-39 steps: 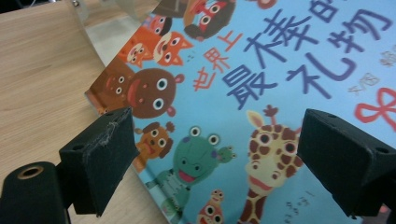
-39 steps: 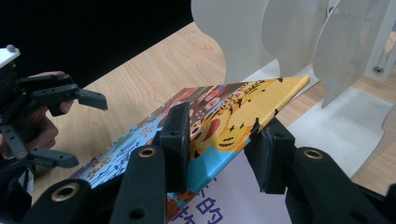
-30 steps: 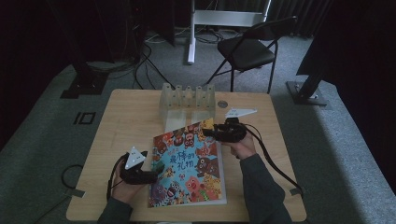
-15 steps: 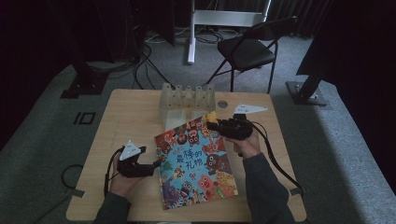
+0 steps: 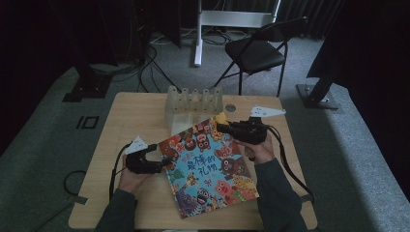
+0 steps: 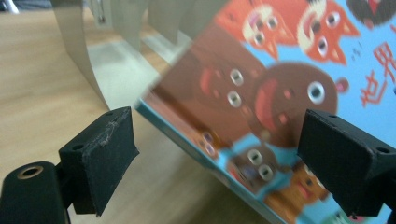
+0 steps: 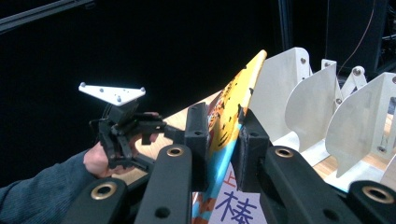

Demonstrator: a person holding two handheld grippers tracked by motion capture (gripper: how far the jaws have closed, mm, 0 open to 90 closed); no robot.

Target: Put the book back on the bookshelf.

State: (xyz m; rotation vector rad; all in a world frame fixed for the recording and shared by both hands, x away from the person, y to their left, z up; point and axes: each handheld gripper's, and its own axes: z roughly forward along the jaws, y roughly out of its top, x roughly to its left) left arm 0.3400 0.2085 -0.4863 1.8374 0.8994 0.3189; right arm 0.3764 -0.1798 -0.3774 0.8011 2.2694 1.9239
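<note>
The picture book point(image 5: 209, 164) is clamped at its far corner by the right gripper point(image 7: 223, 135), whose jaws have just closed; the left gripper point(image 6: 215, 154) is held open around the book's near-left corner beside the white divider rack point(image 5: 193, 104).

The high view is dim and soft, its surroundings near black; the left gripper view is brighter but blurred across the colourful picture book point(image 6: 280, 93); the right gripper view has a black backdrop and sharp fingers.

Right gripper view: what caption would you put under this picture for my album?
The right gripper pinches a colourful picture book by its edge, tilted up beside a white divider rack.
</note>
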